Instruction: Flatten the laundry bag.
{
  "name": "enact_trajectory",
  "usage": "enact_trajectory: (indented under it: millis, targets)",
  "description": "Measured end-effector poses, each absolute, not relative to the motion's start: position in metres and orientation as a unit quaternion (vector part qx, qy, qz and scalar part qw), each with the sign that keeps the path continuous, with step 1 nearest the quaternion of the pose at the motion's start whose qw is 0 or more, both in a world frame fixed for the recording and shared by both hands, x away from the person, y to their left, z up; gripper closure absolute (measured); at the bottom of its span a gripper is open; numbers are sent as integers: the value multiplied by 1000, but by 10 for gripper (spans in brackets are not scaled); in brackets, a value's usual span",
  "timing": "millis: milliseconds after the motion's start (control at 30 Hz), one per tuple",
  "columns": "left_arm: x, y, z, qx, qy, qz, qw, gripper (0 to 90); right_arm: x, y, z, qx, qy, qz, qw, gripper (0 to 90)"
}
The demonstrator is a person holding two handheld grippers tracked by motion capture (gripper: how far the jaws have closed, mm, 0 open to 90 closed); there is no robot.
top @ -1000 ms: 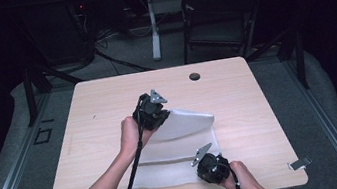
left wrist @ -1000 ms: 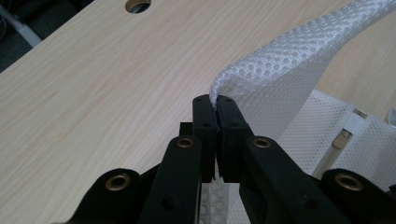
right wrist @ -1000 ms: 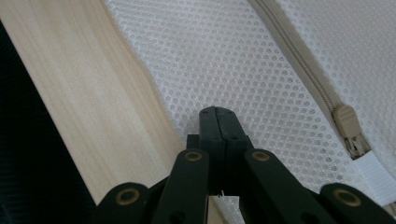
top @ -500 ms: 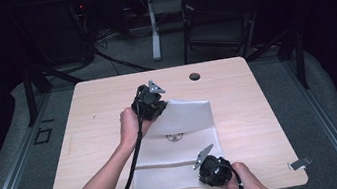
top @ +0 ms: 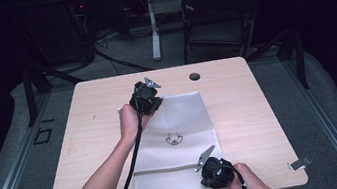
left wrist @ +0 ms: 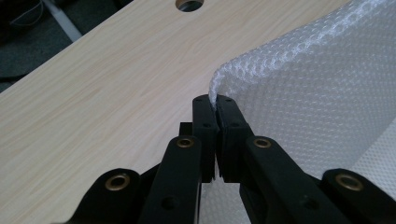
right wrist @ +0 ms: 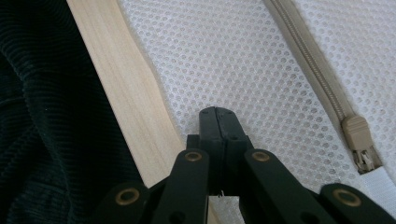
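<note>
White mesh bag (top: 175,139) lies flat on the worktop (top: 260,111). The left claw (left wrist: 216,105) pinches its far corner; the right claw (right wrist: 218,114), pressed together, pins the near edge. The right gripper view reveals a beige zipper (right wrist: 322,88), indistinct from above.

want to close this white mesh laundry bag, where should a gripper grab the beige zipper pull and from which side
Grip the small flat tab hanging off the beige zipper pull, not the slider body. It lies flat on the white mesh laundry bag, so come in low along the zipper line from the tab's free end, one jaw sliding under it. The tab is the one loose part; the slider sits snug against the mesh and would likely slip.
</note>
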State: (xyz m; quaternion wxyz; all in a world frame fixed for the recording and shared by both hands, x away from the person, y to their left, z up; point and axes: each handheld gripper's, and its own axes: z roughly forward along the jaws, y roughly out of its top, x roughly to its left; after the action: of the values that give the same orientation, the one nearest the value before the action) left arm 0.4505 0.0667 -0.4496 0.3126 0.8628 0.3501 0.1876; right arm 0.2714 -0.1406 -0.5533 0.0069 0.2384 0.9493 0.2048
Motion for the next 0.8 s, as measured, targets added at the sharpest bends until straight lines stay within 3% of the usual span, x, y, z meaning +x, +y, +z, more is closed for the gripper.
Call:
enact_trajectory:
  millis: [300, 567, 700, 800]
  targets:
    - [465, 59, -466, 857, 368, 192, 305, 862, 272, -140, -553, 238, 950, 200, 9, 900]
    - [476, 61, -469, 843, 385, 200, 317, 774, 274, -139, -554, 240, 948, 209, 5, 900]
    - [482, 61, -471, 840, 390, 194, 325, 688, 274, -139, -555, 244, 946, 212, 3, 900]
    - [484, 59, -471, 839, 394, 192, 322, 547, 274, -139, -554, 243, 948, 208, 4, 900]
